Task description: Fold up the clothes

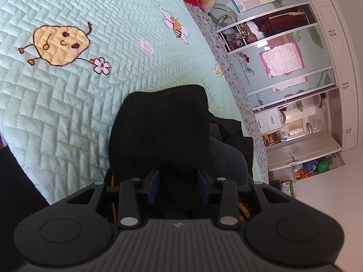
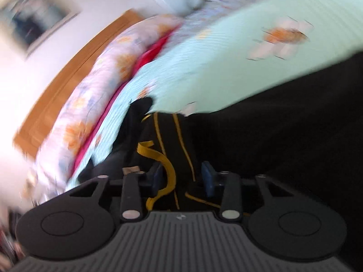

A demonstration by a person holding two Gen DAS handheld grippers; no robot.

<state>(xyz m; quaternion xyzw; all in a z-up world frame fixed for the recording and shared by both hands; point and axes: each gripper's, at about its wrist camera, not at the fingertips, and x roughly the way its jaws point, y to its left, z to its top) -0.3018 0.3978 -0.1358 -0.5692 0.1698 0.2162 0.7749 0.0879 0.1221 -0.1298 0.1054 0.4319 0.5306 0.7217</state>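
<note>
Grippers (image 1: 178, 187) (image 2: 182, 180): 2; black garment (image 1: 158, 124): 1

Matt black cloth garment (image 1: 158, 124), quilted bedspread (image 1: 68, 104)

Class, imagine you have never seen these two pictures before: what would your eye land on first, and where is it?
First, the black garment bunched in front of the left gripper, lying on the mint quilted bedspread. Next, the yellow cartoon figure stitched on the bedspread at upper left. In the blurred right wrist view, a yellow ribbon curls between the right gripper fingers.
</note>
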